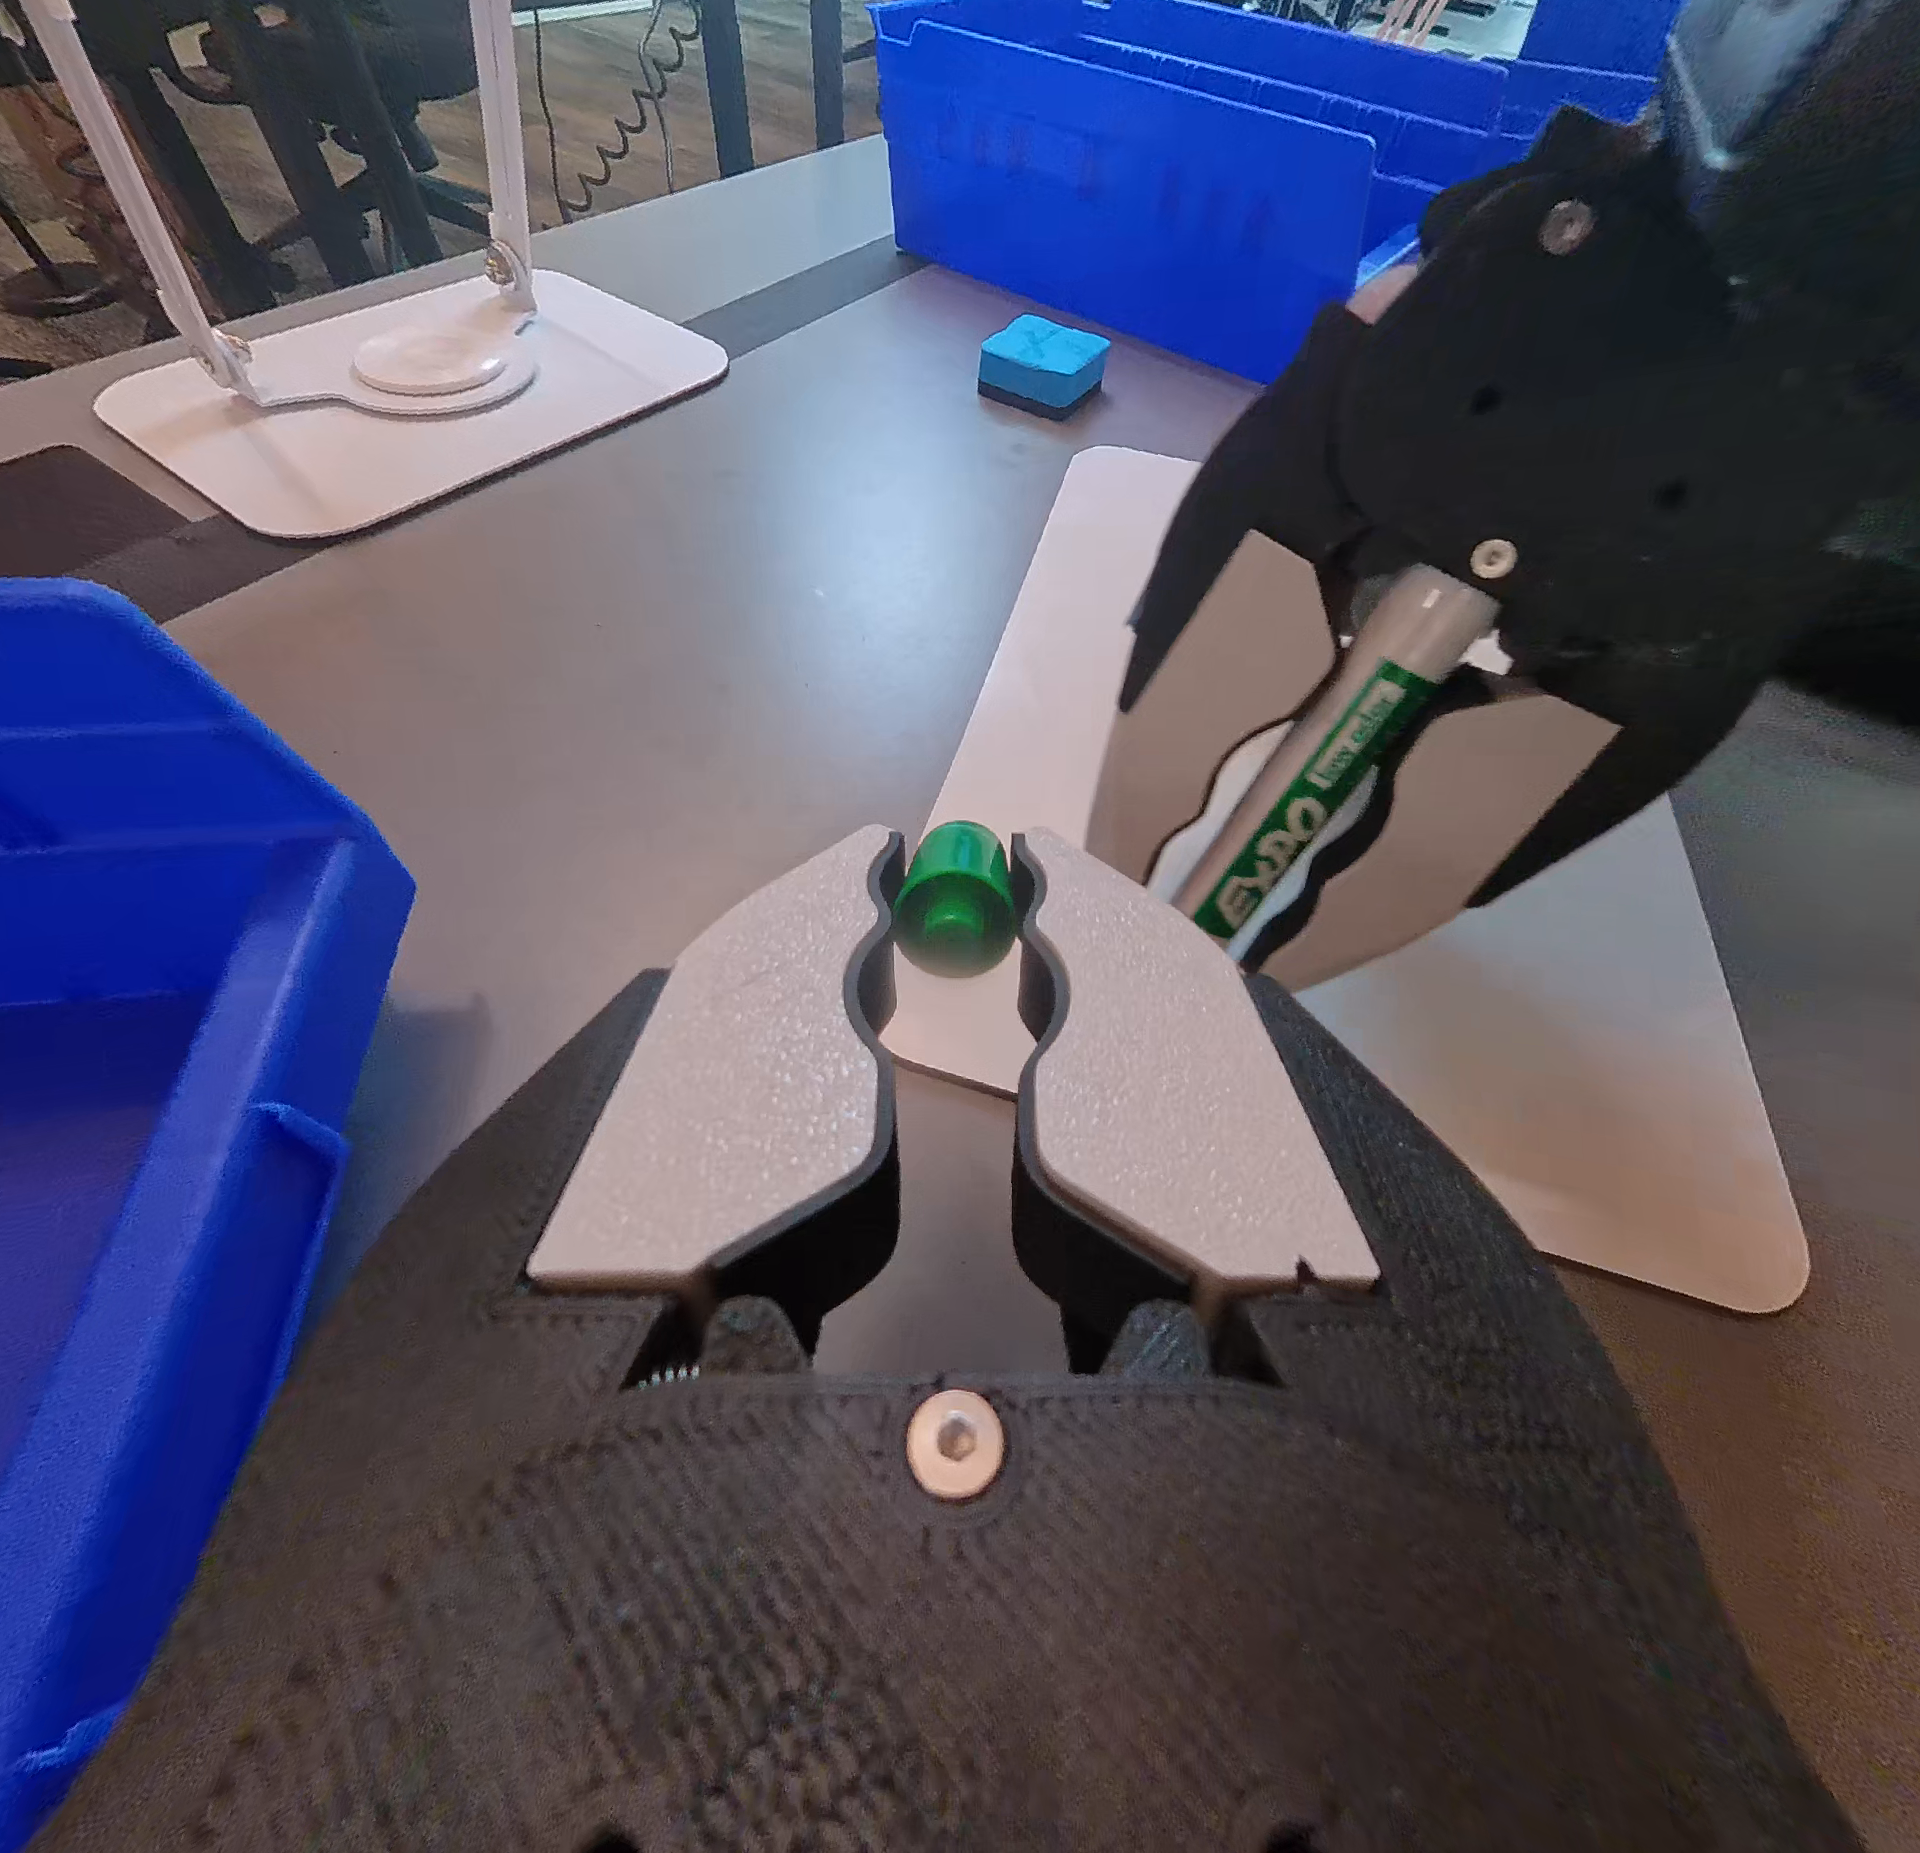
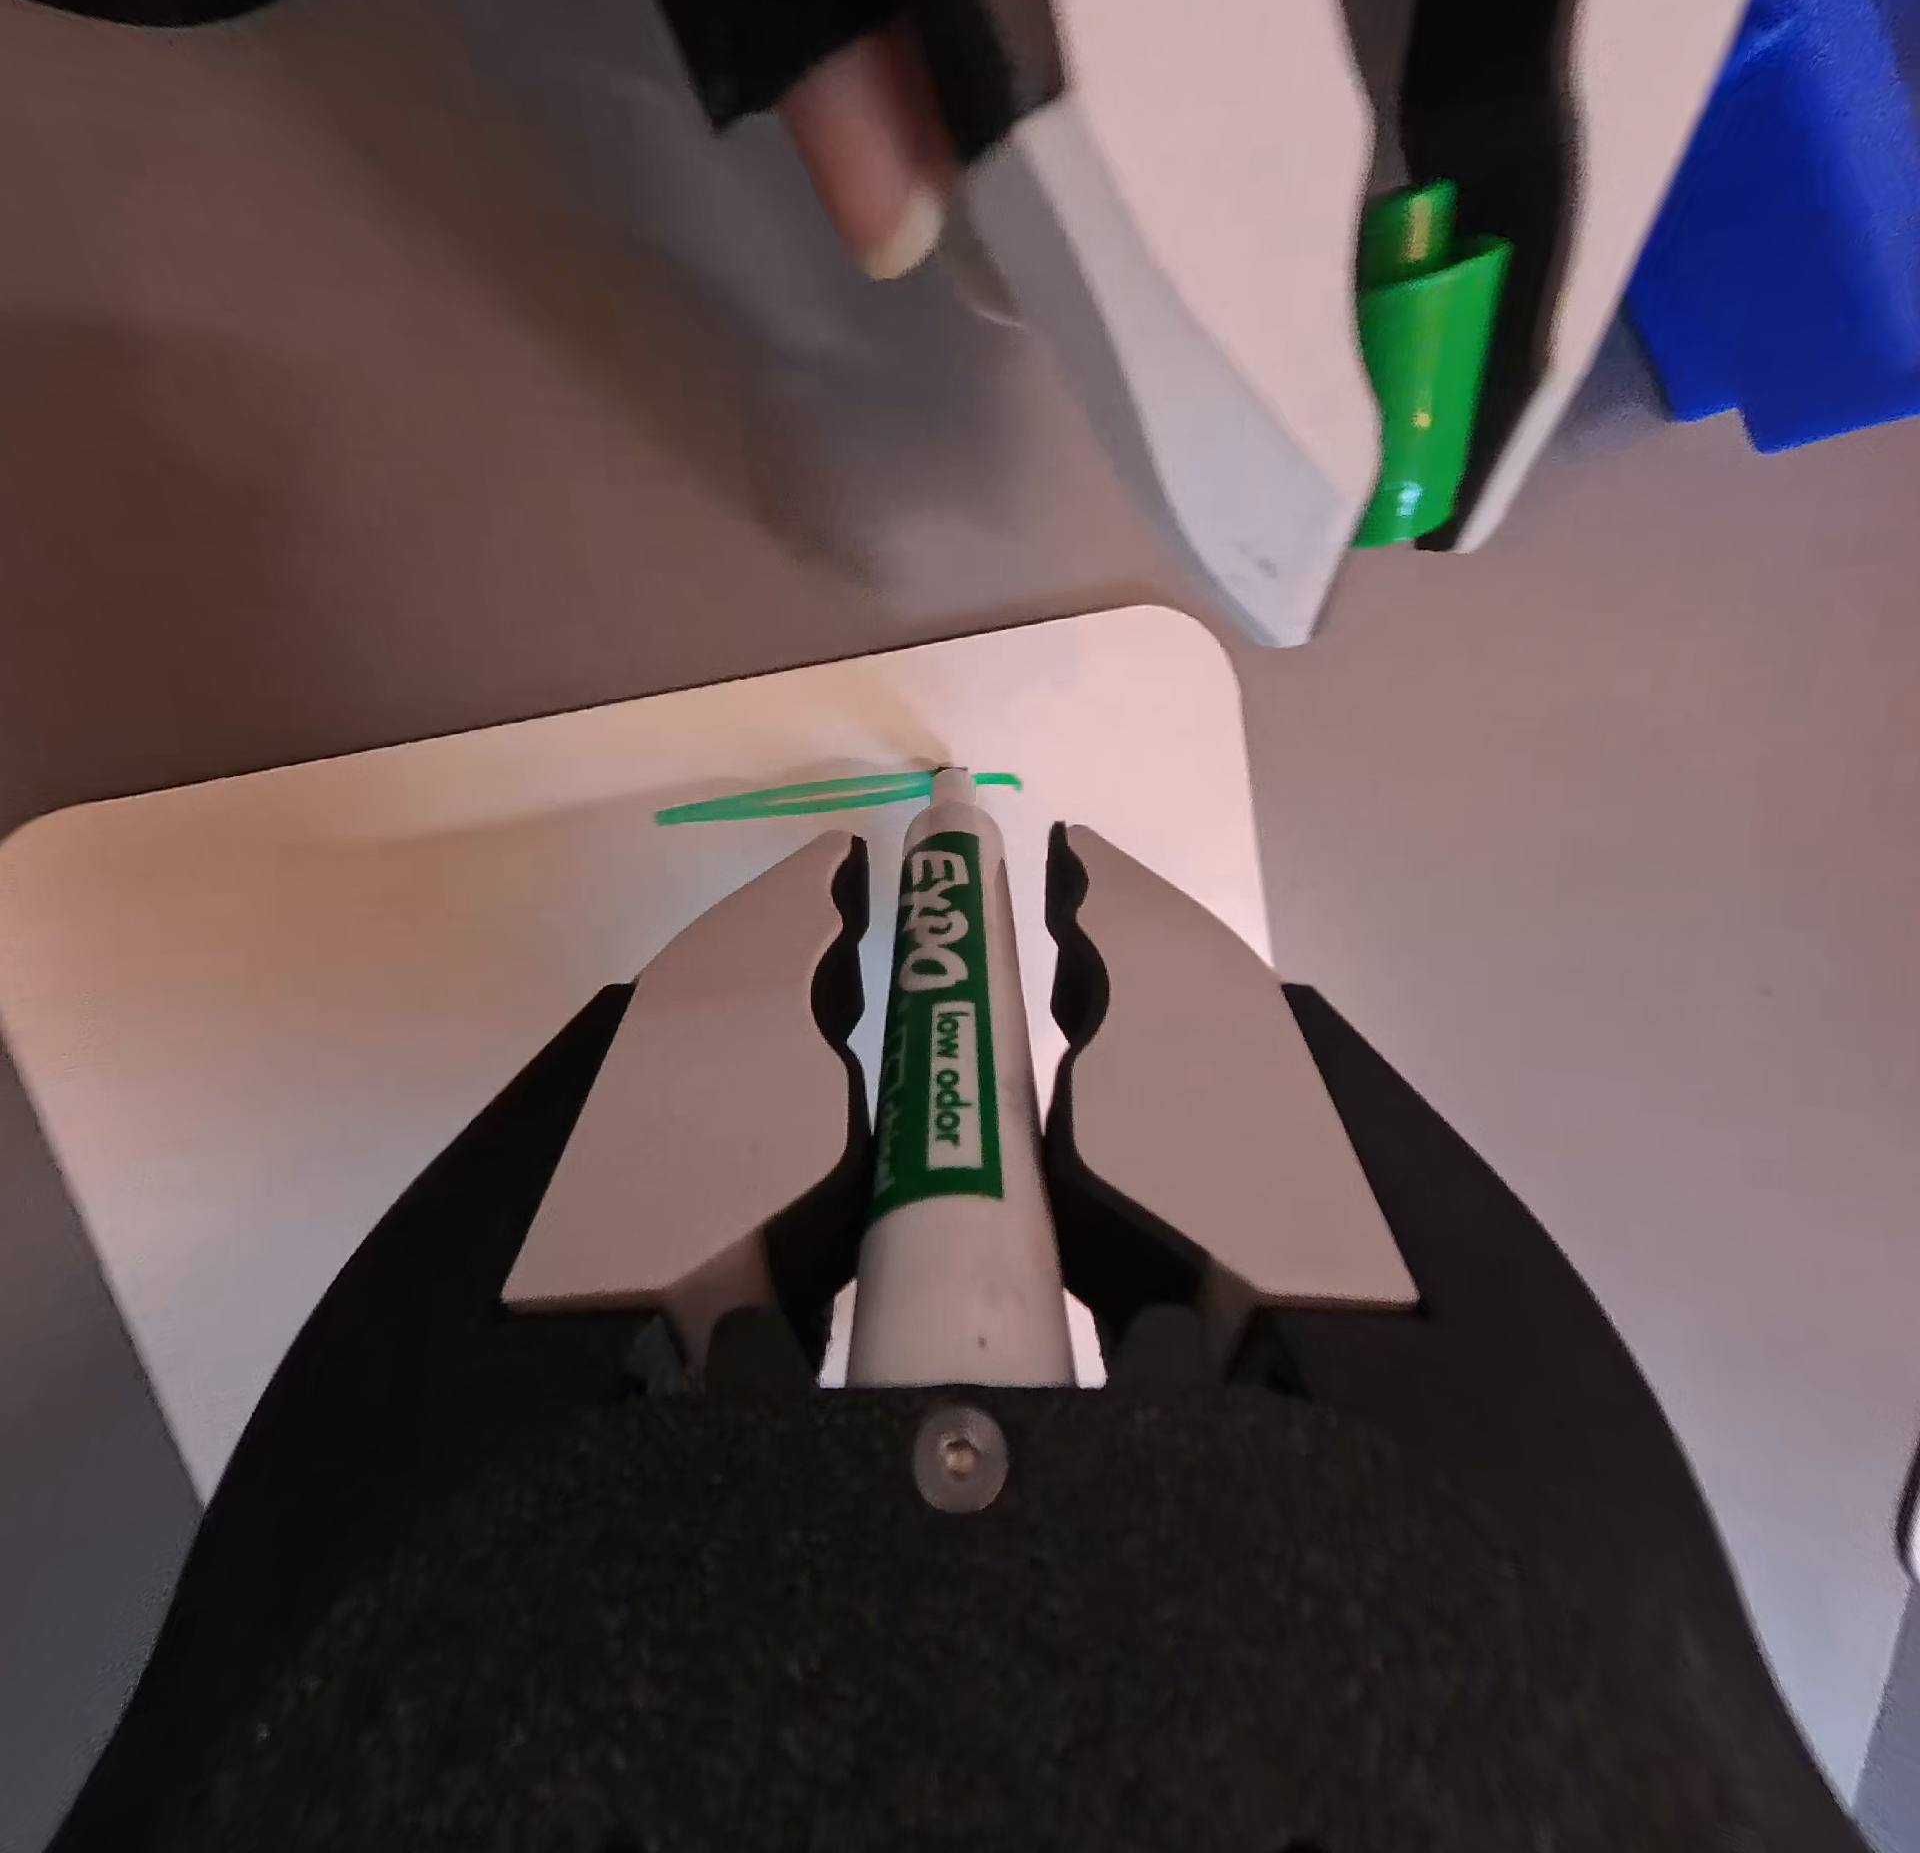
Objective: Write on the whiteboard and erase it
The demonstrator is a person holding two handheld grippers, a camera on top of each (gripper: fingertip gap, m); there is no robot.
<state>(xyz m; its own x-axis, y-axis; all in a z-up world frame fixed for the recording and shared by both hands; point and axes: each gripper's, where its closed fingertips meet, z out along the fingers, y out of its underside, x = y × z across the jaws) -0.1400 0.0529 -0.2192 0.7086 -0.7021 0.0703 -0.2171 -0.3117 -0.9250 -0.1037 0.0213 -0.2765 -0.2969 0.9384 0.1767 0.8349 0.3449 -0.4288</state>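
My right gripper (image 2: 954,845) is shut on a green dry-erase marker (image 2: 940,1076), uncapped. The marker tip touches the white whiteboard (image 2: 312,972) lying flat on the table, at the end of a thin green loop stroke (image 2: 800,801). My left gripper (image 1: 954,858) is shut on the marker's green cap (image 1: 954,904) and holds it above the board's near-left edge. In the left wrist view the right gripper (image 1: 1304,806) stands steeply over the whiteboard (image 1: 1507,1128) with the marker (image 1: 1320,775) pointing down. A blue eraser (image 1: 1042,364) lies on the table behind the board.
A blue bin (image 1: 156,972) stands close on the left, and more blue bins (image 1: 1122,193) stand at the back right. A white lamp base (image 1: 416,401) sits at the back left. The right wrist view shows the left gripper (image 2: 1382,567), the cap (image 2: 1423,369) and a person's finger (image 2: 883,172).
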